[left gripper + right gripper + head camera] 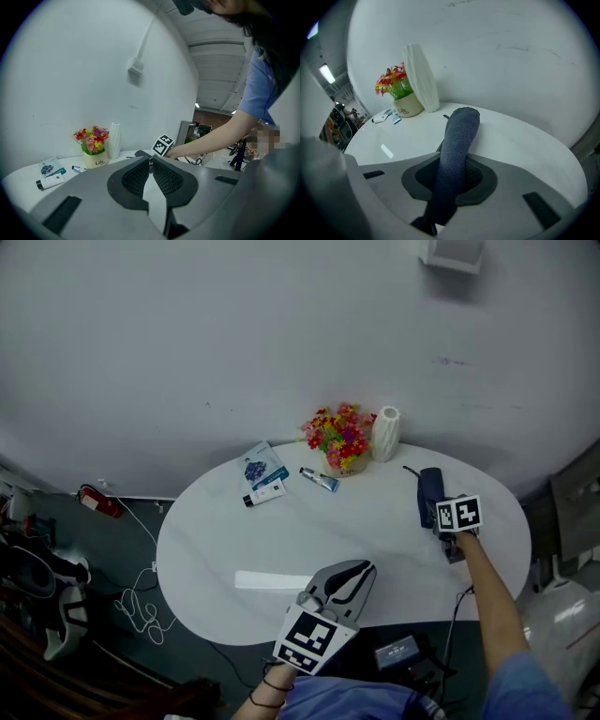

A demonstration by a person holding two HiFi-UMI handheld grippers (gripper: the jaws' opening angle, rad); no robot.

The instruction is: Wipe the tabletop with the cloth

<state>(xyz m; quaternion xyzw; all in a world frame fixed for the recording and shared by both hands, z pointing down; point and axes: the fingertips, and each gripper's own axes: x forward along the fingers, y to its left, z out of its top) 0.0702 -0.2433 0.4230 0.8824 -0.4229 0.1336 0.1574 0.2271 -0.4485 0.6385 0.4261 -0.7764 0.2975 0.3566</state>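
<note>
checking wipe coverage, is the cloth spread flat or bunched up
Bunched up. The dark blue cloth sits as a narrow roll clamped in the right gripper, not spread over the white tabletop.

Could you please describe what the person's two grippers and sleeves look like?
Both the left tongs and the right tongs are pale grey plastic shells with black ribbed pads. The left marker cube and the right marker cube are white with black squares. The person wears a blue short-sleeved shirt.
</note>
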